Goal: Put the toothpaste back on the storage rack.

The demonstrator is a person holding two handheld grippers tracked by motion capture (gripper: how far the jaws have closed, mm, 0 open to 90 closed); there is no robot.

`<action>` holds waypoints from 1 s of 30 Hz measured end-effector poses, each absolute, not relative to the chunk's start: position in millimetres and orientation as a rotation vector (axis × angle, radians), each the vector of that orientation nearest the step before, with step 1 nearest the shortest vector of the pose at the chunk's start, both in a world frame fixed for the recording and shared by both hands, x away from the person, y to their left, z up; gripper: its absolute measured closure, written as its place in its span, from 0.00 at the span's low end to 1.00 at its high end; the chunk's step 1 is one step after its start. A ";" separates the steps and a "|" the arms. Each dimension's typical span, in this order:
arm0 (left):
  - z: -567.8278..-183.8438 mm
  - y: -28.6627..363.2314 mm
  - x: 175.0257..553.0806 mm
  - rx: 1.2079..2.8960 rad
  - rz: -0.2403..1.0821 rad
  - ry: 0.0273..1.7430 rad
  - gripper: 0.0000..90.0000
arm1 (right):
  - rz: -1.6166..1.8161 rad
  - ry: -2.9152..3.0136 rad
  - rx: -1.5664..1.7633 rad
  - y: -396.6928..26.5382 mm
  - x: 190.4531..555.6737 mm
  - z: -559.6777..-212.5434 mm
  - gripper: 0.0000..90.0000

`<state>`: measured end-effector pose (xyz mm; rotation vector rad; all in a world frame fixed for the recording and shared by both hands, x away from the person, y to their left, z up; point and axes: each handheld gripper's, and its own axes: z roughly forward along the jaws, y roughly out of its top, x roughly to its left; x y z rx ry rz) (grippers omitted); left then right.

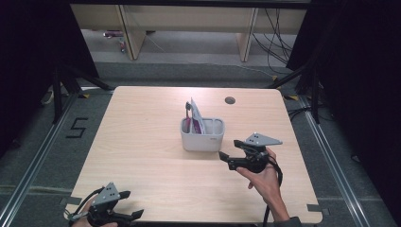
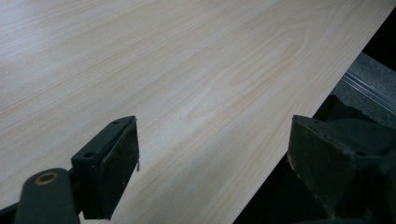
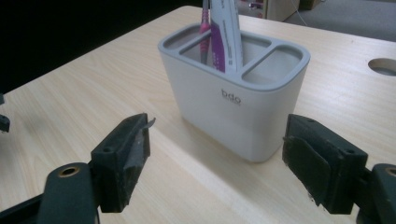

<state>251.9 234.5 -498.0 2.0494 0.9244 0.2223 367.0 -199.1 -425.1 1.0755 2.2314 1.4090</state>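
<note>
A white holder with a grey rim and three compartments stands near the table's middle. A white and purple tube and a pink toothbrush stick up from its left compartments. In the right gripper view the holder is close ahead, with the tube and the toothbrush upright in it. My right gripper hovers just right of the holder's front, open, with nothing between its jaws. My left gripper rests open at the table's front left edge, over bare wood.
The light wooden table has a round cable hole behind the holder on the right. Its front edge runs right beside the left gripper. Dark curtains and metal stands flank the table; desk legs and cables lie on the floor beyond.
</note>
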 end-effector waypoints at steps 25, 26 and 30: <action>-499.0 236.0 251.5 2.077 0.232 0.917 0.18 | 1.374 2.263 1.123 -217.0 328.9 -452.7 0.24; -499.5 235.8 251.7 2.072 0.232 0.916 0.18 | 1.381 2.257 1.123 -217.5 327.9 -454.3 0.24; -499.7 235.8 251.8 2.073 0.233 0.914 0.18 | 1.394 2.243 1.161 -217.9 321.3 -460.8 0.24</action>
